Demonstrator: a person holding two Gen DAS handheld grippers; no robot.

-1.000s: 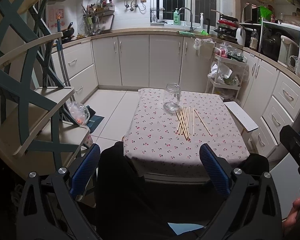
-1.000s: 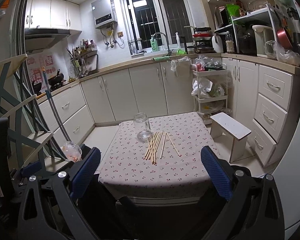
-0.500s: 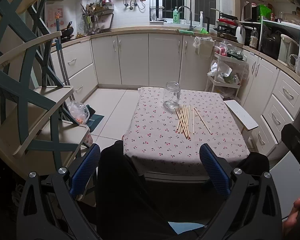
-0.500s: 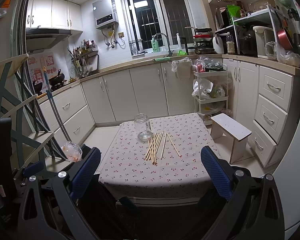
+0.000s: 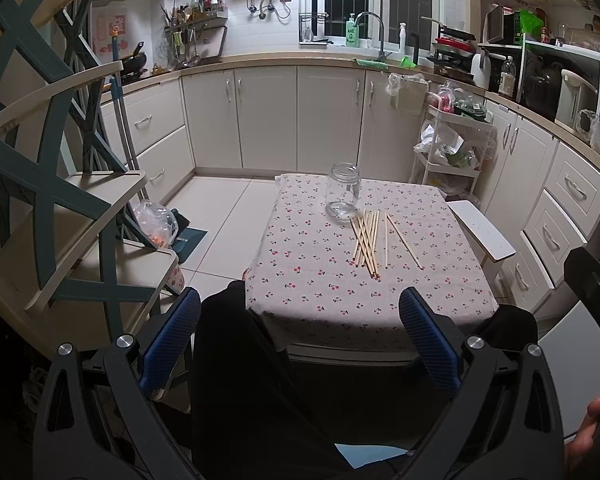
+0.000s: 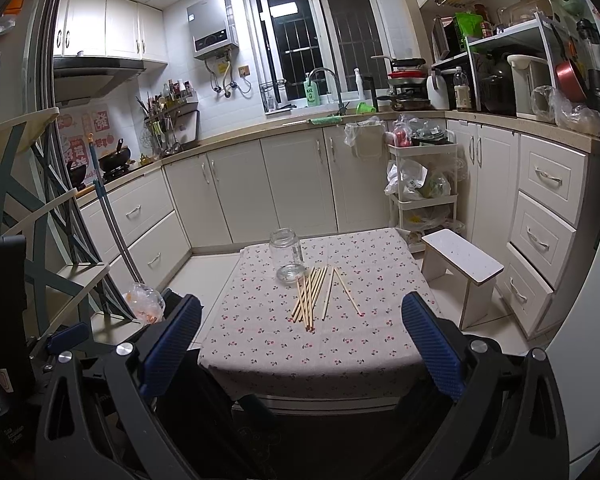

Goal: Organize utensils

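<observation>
Chopsticks [image 5: 367, 242] lie loose on the cloth-covered table [image 5: 300, 280], fanned in a bundle just right of the empty glass jar [image 5: 342, 192], with two singles splayed further right of the jar; the near ends point toward the person. In the right wrist view the same bundle [image 6: 310, 294] sits at the foot of the jar [image 6: 286, 255], the nearest sticks touching or almost touching its base. Taken left to right: the left gripper [image 5: 300, 338] is held back from the near table edge, its jaws spread wide and empty, above a dark-clothed lap; the right gripper [image 6: 300, 342] is likewise short of the table, jaws wide and holding nothing. Judgement: no stick is in the jar, so the work has not begun and the step in hand is the approach. The next move calls for one gripper to reach well forward and close on a stick's shaft, probably an outlying single, which is easier to separate; the upright jar may need steadying. Left of the jar stands a slatted shelf unit [image 5: 60, 184]; behind it, white cabinets and a cluttered counter; right of it, a small white stool [image 6: 462, 266].
</observation>
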